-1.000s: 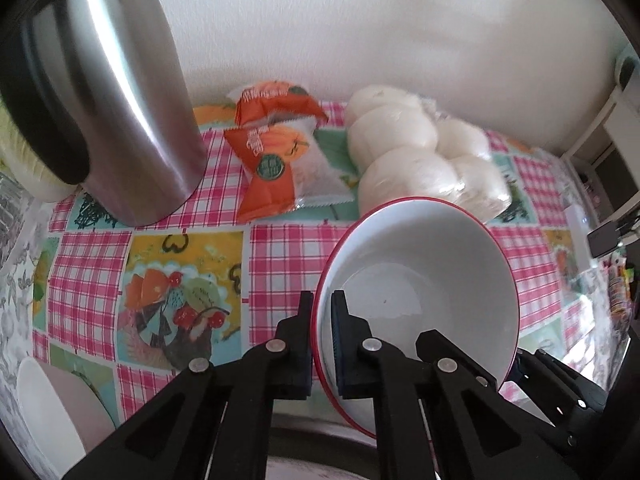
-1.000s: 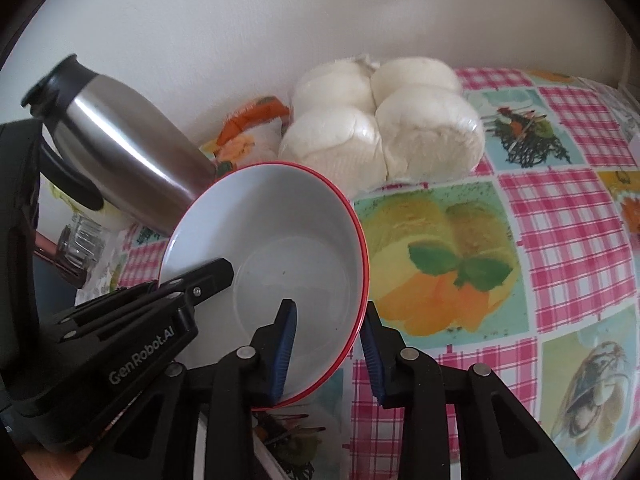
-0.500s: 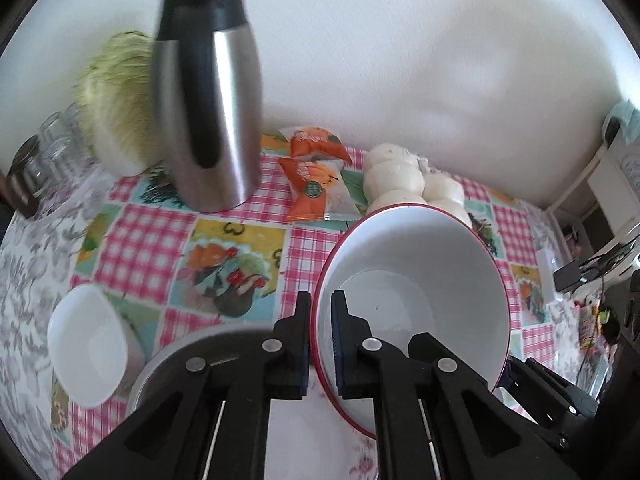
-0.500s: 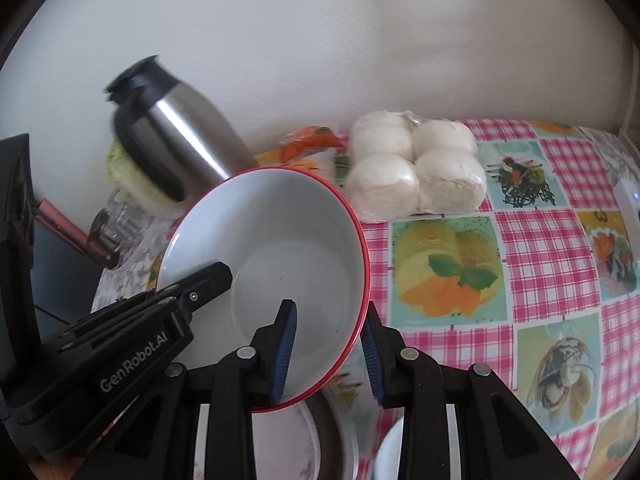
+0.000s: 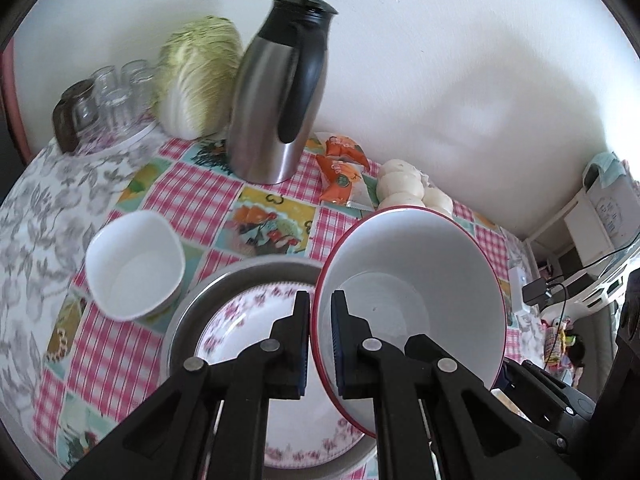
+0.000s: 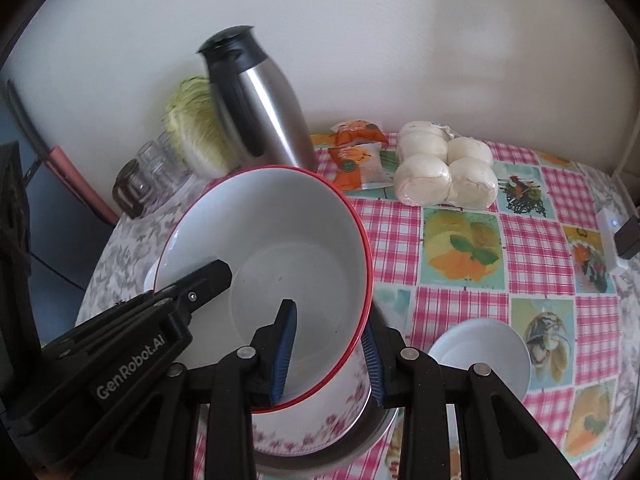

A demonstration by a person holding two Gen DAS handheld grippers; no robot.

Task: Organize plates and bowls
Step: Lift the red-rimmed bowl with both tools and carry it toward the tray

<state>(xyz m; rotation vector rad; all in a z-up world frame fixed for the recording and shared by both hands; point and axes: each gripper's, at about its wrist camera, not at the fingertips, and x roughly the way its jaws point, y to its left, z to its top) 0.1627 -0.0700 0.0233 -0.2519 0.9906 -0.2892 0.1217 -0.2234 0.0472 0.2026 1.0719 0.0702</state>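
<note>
I hold the red-rimmed bowl [image 5: 416, 280] in the air with both sets of fingers, tilted so its white, glossy inside faces me. It is deep and round, plain white inside, with a thin red line around the lip and 1 or 2 tiny dark specks near the bottom. My left gripper [image 5: 320, 340] is pinched tight on the bowl's rim, 1 finger inside and 1 outside. My right gripper [image 6: 328, 354] grips the opposite edge, its blue-padded fingers narrow, the wall between them.

The bowl hangs above a flower-patterned plate [image 5: 248, 320] that sits in a grey metal pan [image 5: 240, 276] on the bench [image 6: 460, 312], which wears a pink checked cloth with food pictures. A small white bowl [image 5: 134, 268] stands just beside the pan on the left, and another white dish [image 6: 480, 354] lies near it on the right.

On the side of my left tool, seen from the right camera, I read "GenRobot.AI" in white letters. The orange snack packets [image 6: 358, 156] carry print too small to read. Behind stand a steel jug [image 5: 280, 100], a cabbage [image 5: 198, 76], glass jars [image 5: 108, 100] and wrapped white buns [image 6: 444, 168].
</note>
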